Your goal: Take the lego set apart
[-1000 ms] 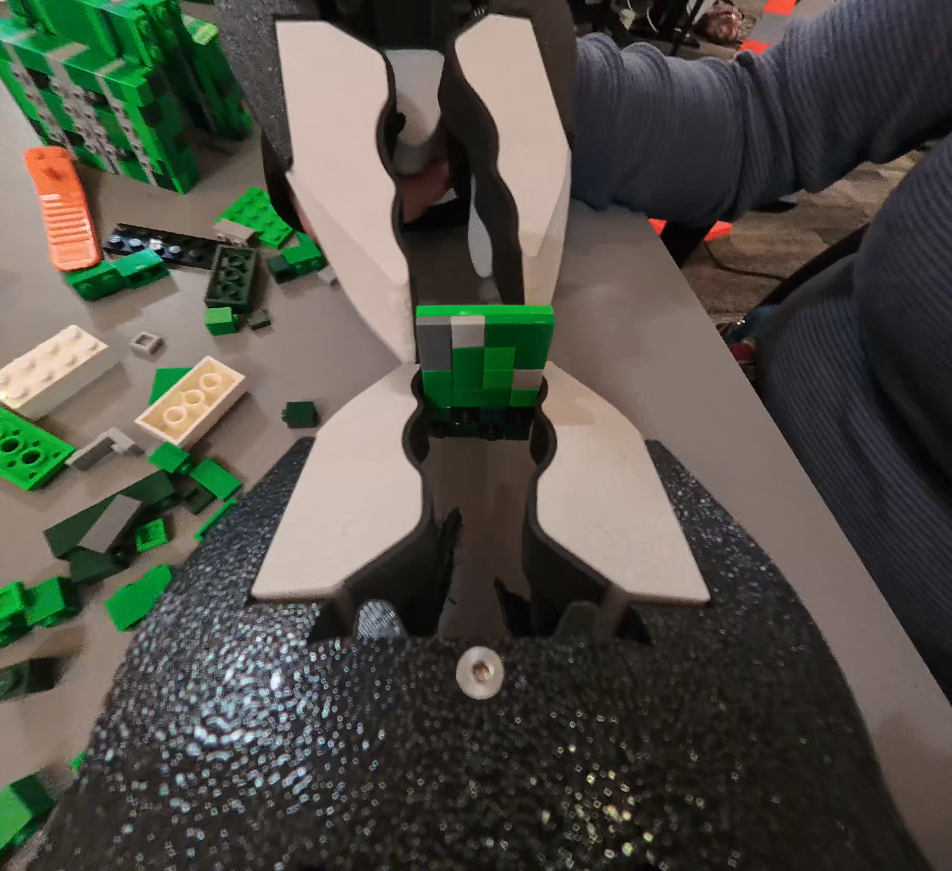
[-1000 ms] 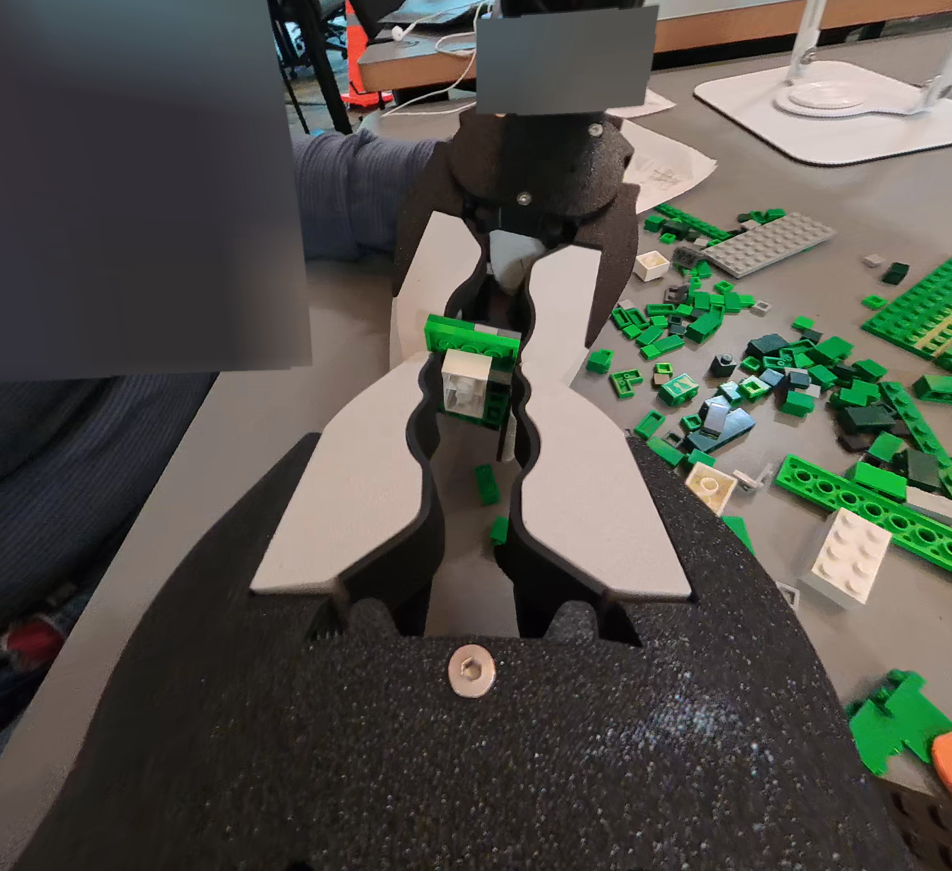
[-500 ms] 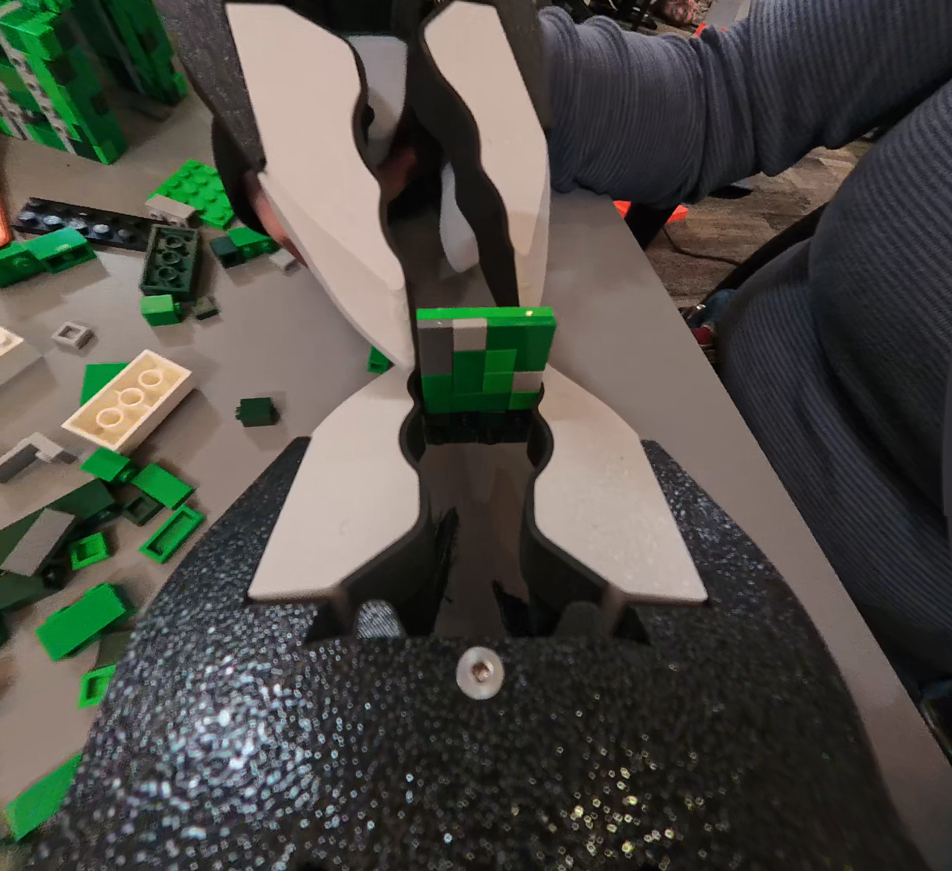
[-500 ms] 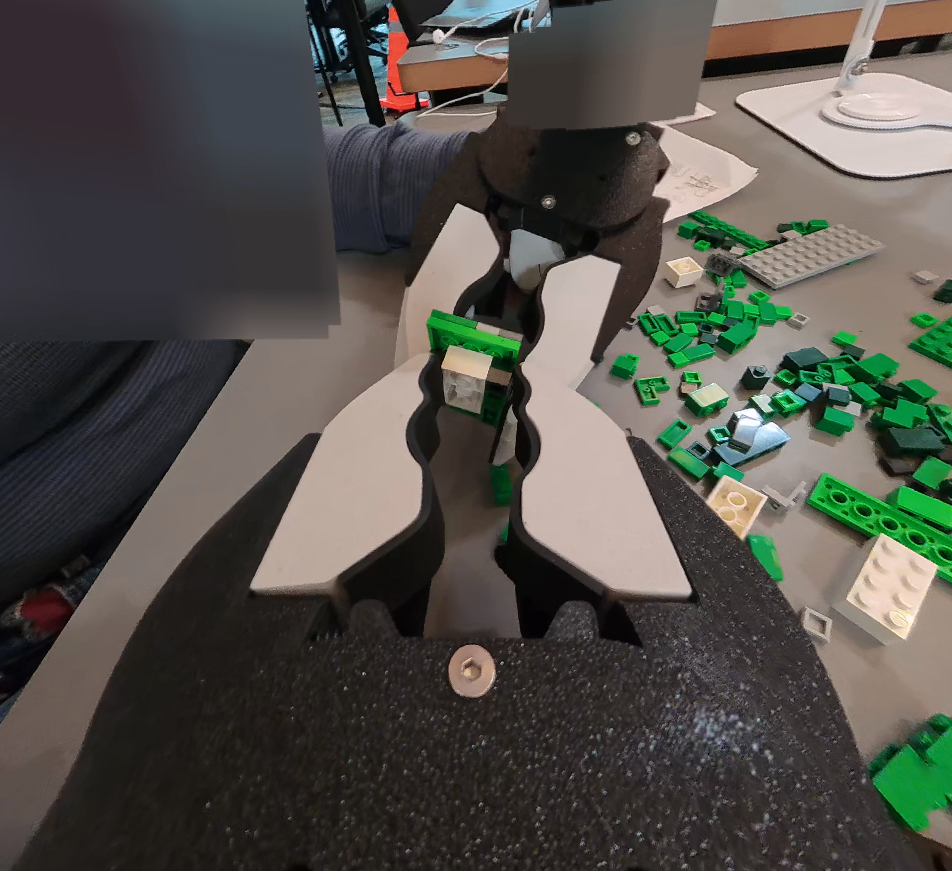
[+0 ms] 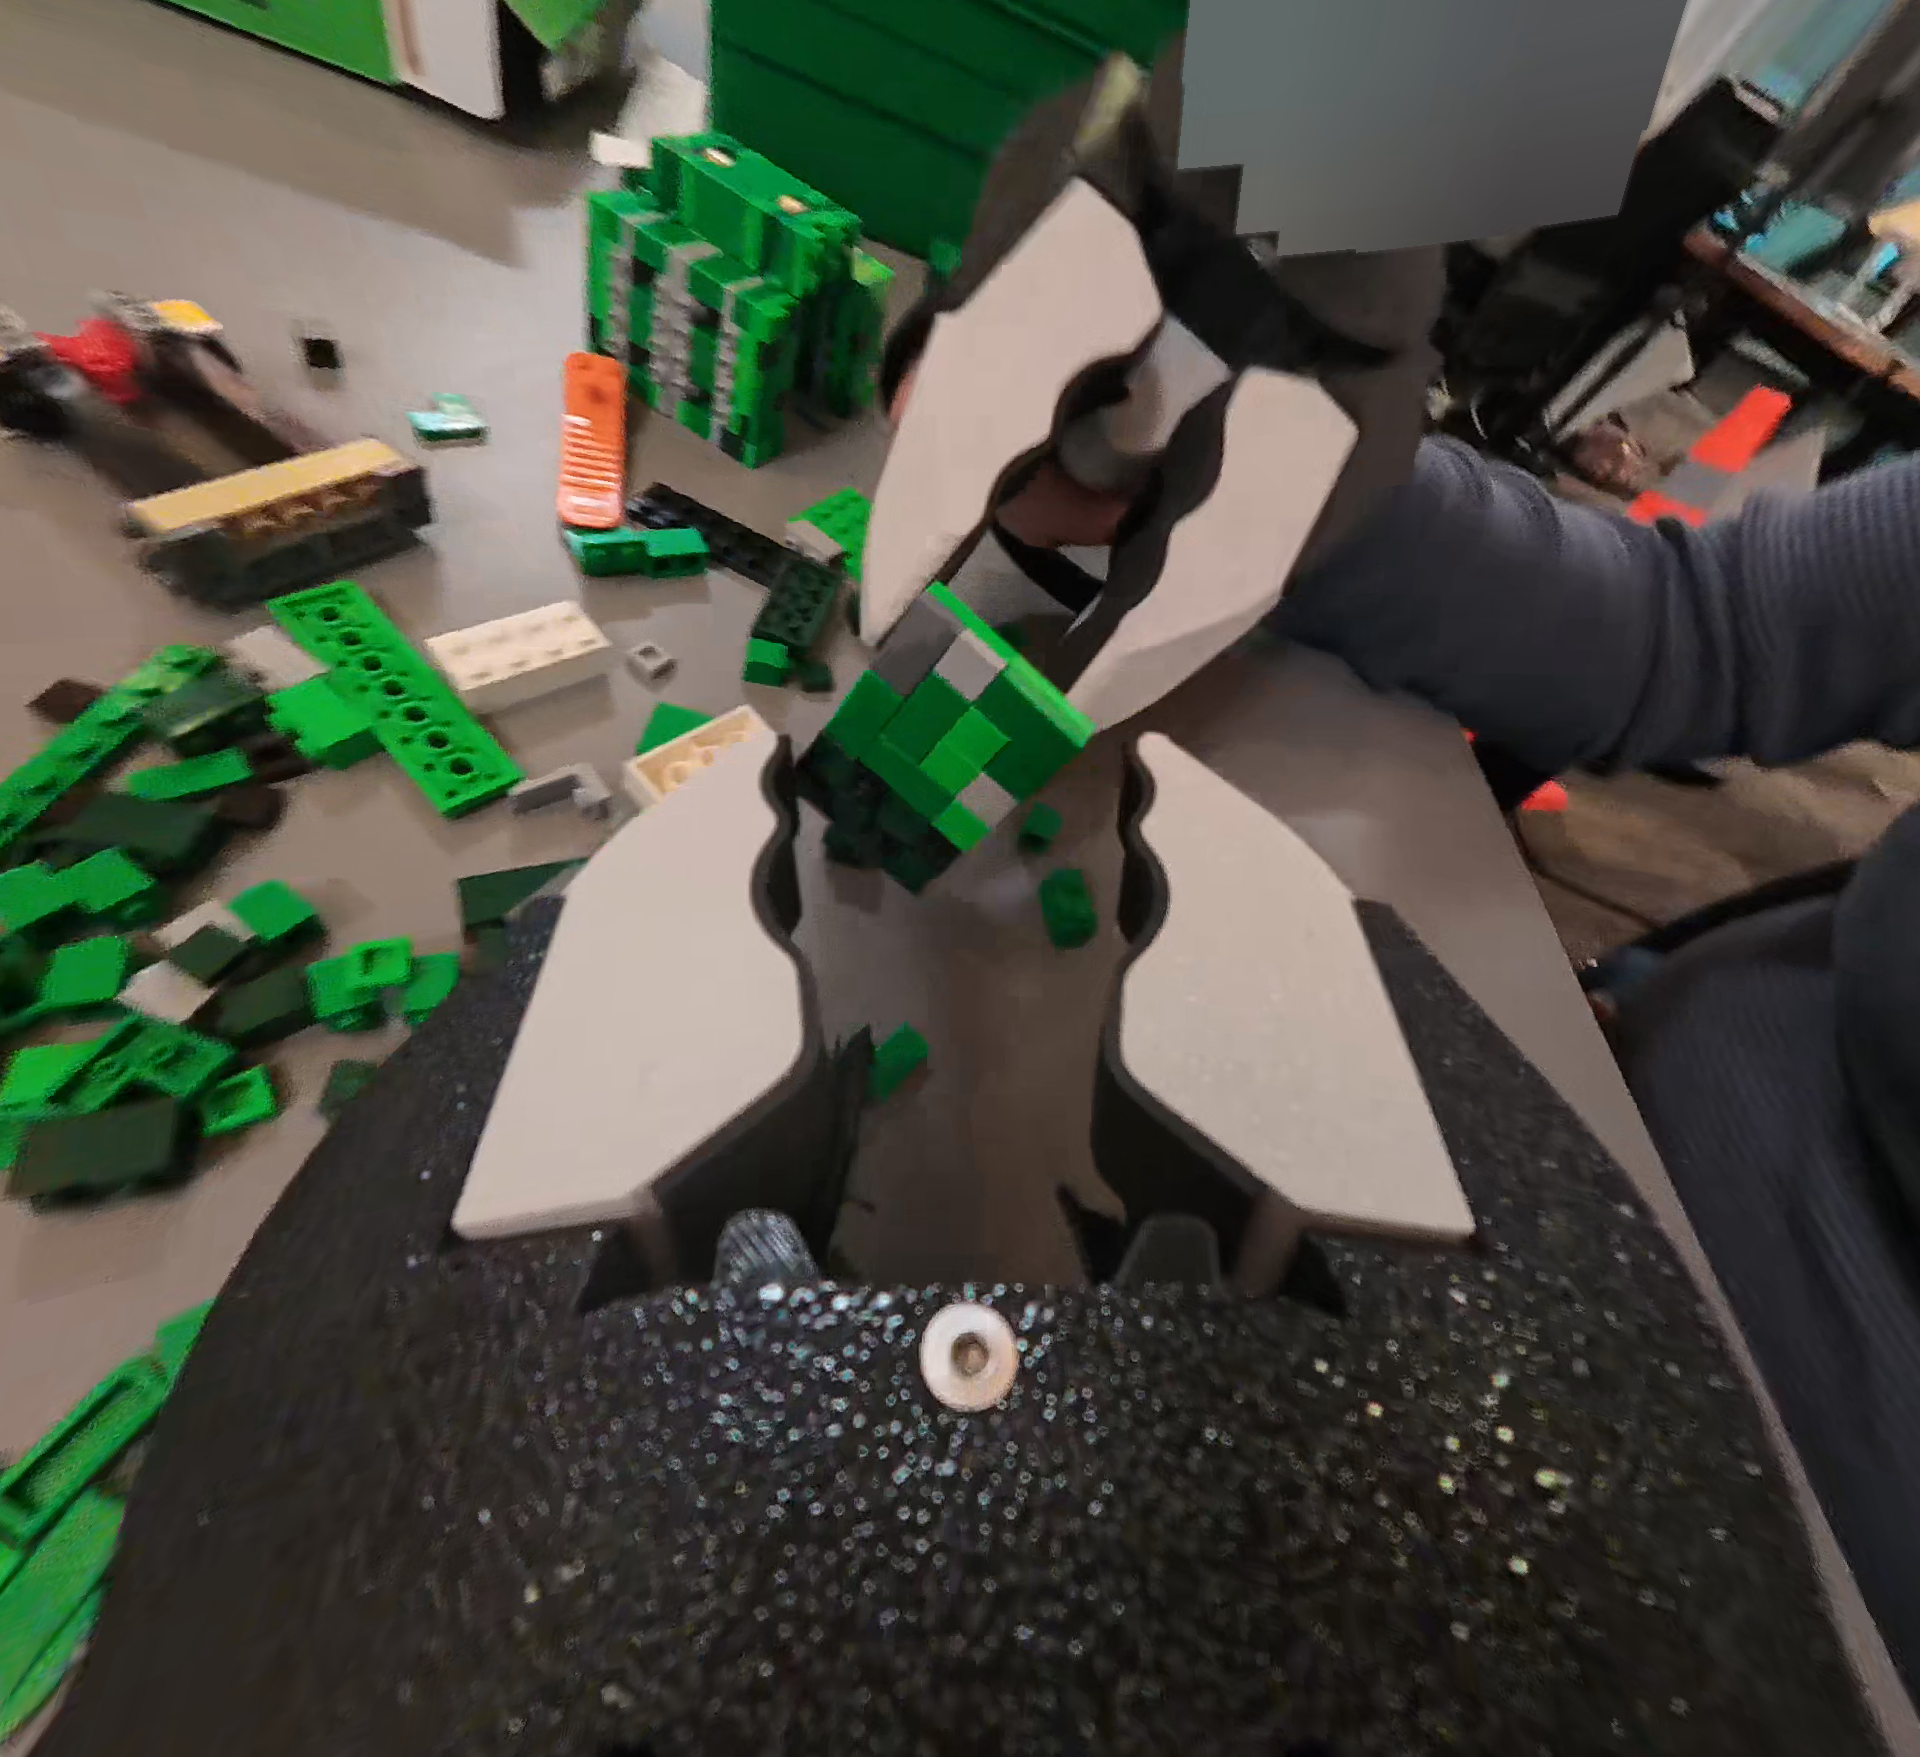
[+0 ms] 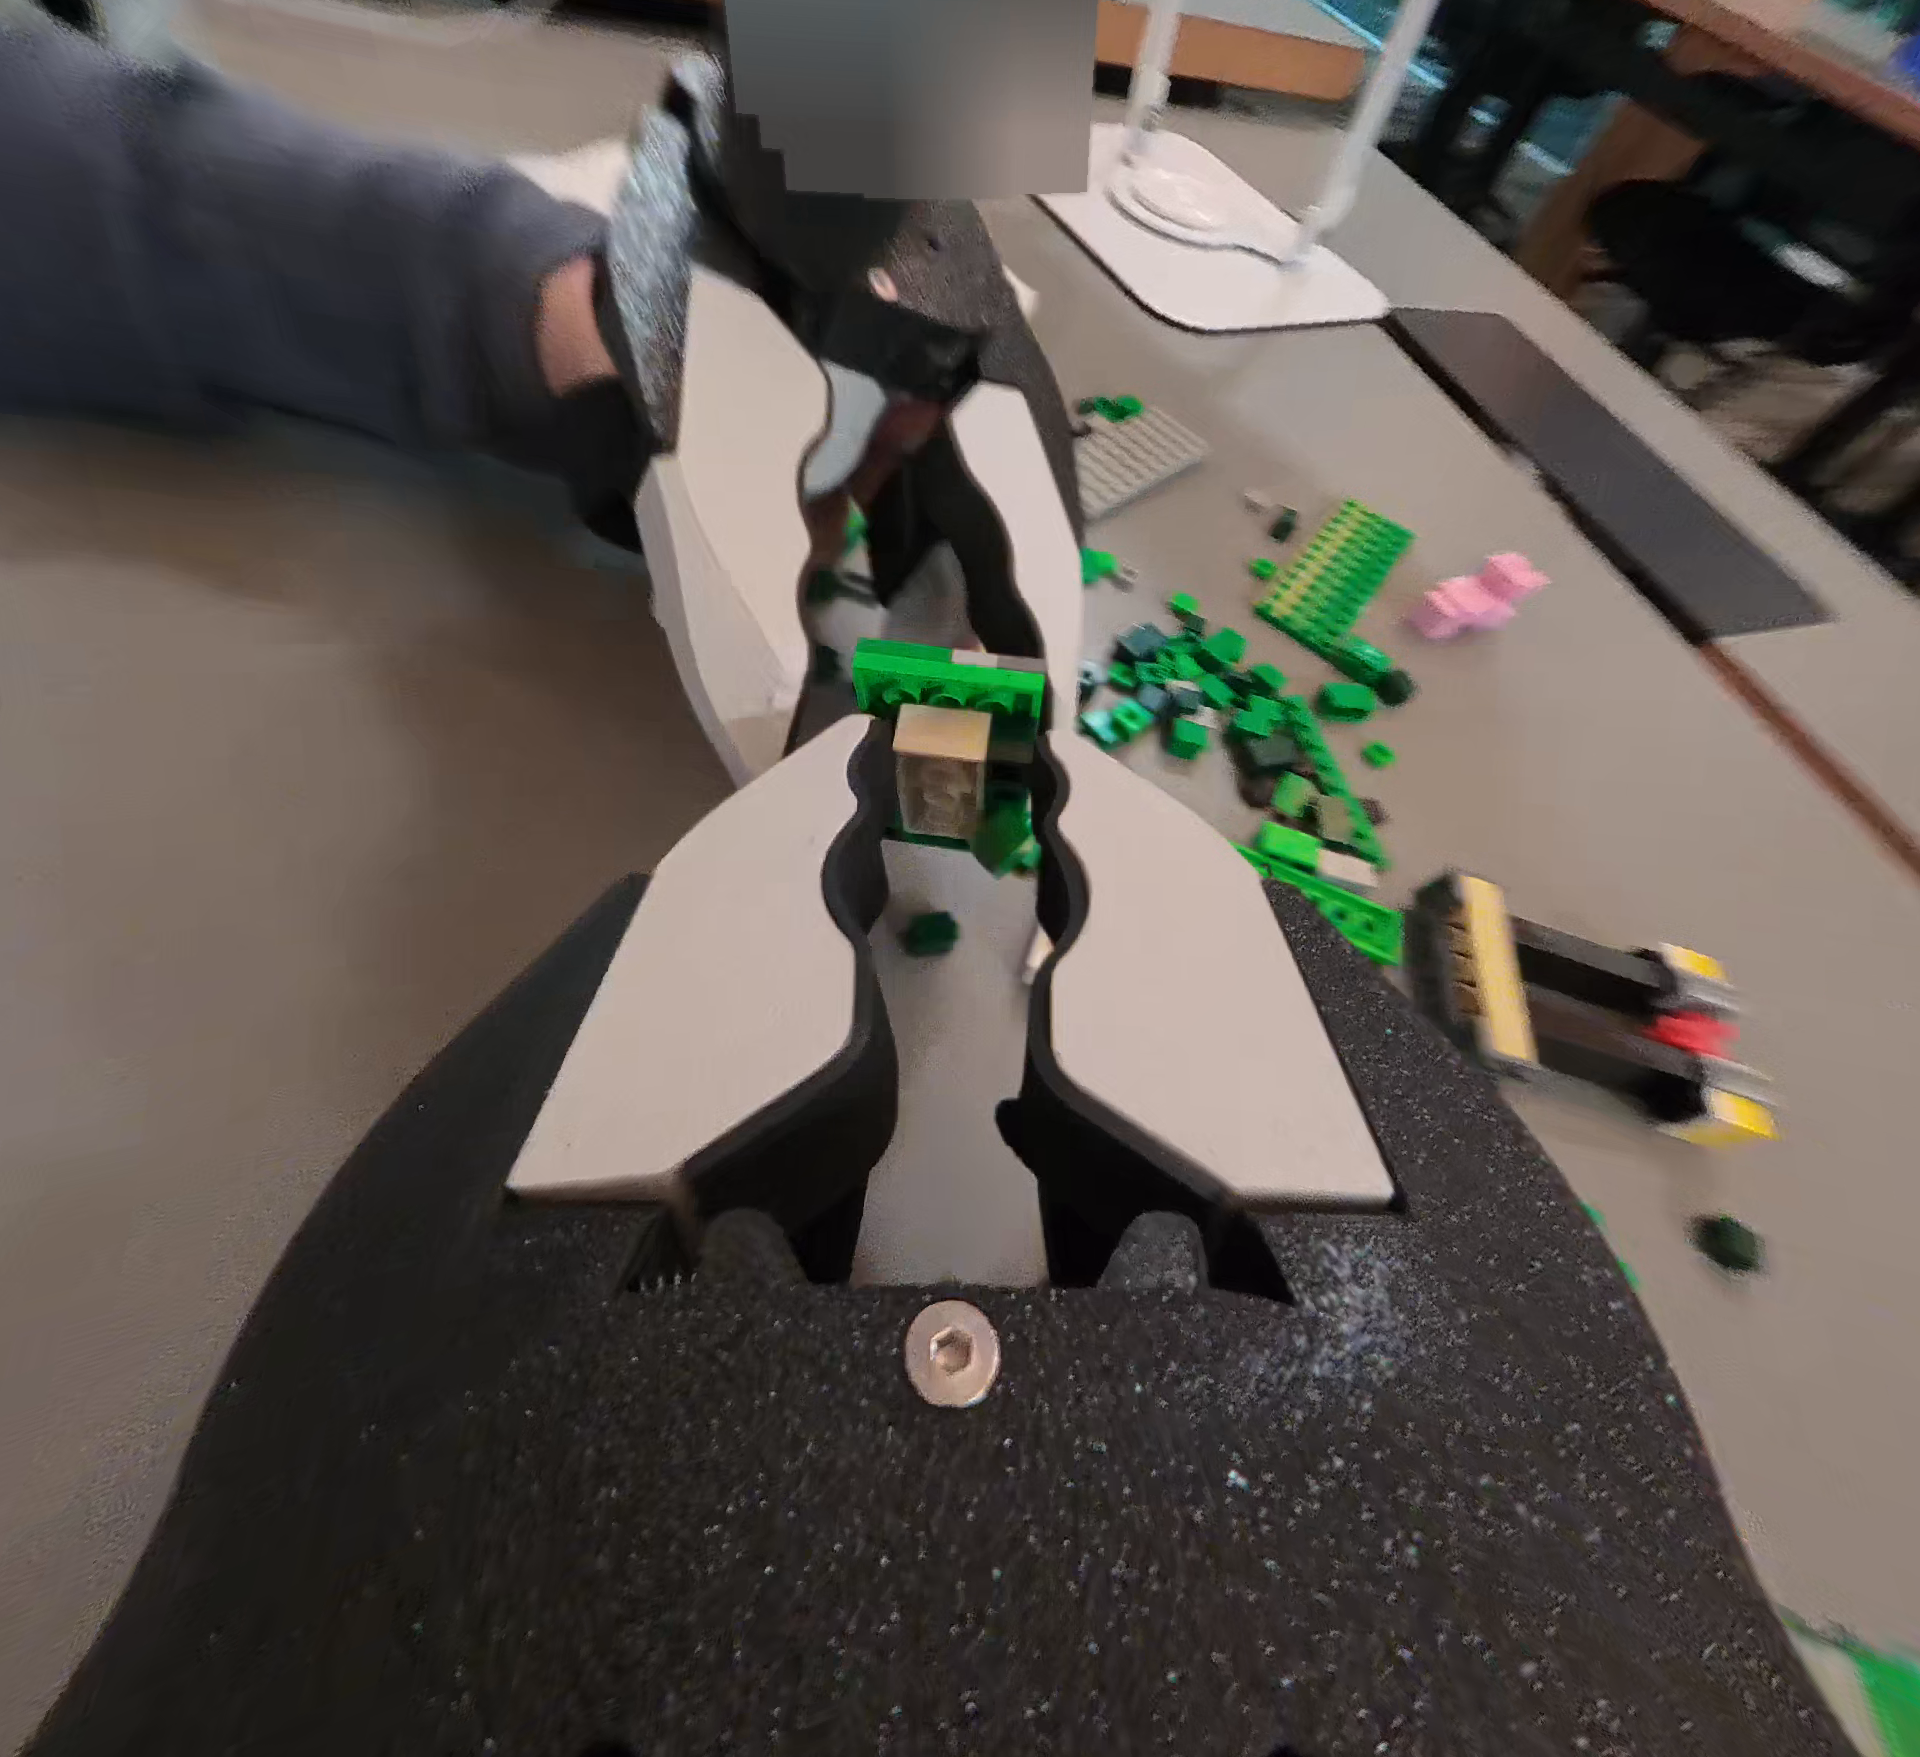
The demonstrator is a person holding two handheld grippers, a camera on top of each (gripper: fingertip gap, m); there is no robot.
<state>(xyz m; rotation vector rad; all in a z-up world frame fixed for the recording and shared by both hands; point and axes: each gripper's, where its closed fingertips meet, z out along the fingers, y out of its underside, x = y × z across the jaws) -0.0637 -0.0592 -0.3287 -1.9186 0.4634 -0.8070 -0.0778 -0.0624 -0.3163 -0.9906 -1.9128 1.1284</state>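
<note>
At the left of the left wrist view, loose green bricks (image 5: 156,1032) litter the grey table (image 5: 260,201). An orange brick separator (image 5: 592,440) lies beside a larger green build (image 5: 727,325) at upper centre. At centre, the left gripper (image 5: 951,793) stands wide open, holding nothing. The right gripper (image 5: 987,658), entering from the upper right, is clamped on a small green and grey brick cluster (image 5: 945,741), tilted above the table. This looks mid-disassembly; next the left gripper likely needs to re-grip the cluster's dark lower end and pull.
</note>
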